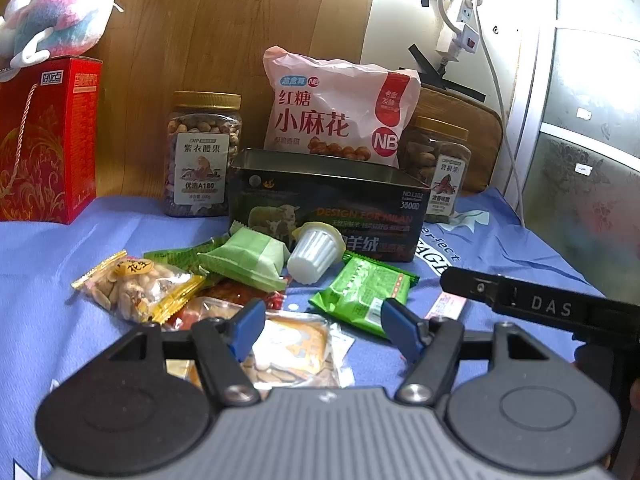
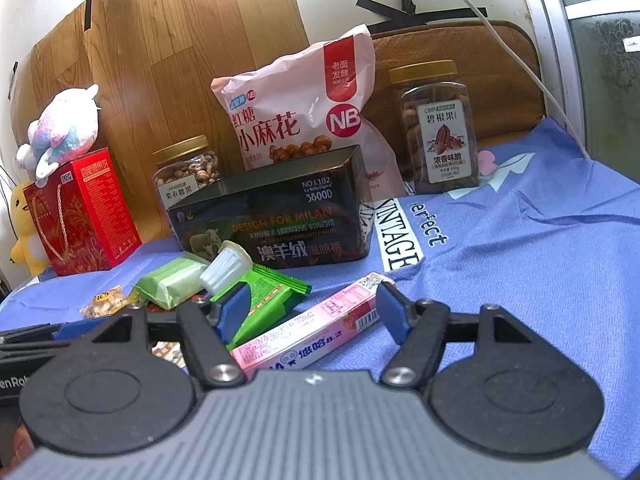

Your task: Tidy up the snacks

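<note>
Small snacks lie scattered on the blue cloth (image 1: 52, 320) in front of an open dark tin box (image 1: 328, 216) (image 2: 272, 216). My left gripper (image 1: 324, 332) is open above an orange-and-white packet (image 1: 296, 344); nothing is between its blue pads. Just ahead lie a bright green packet (image 1: 360, 292), a pale green packet (image 1: 244, 260), a tipped white jelly cup (image 1: 314, 258) (image 2: 224, 270) and a yellow-edged peanut packet (image 1: 136, 288). My right gripper (image 2: 312, 314) is open, and a pink candy stick box (image 2: 312, 328) lies slantwise on the cloth between its pads, which do not press on it.
Behind the tin lean a pink snack bag (image 1: 336, 112) and two gold-lidded nut jars (image 1: 202, 152) (image 2: 436, 124). A red gift box (image 1: 44, 140) with a plush toy (image 1: 60, 20) on top stands at the far left. A wooden panel and a cable back the scene.
</note>
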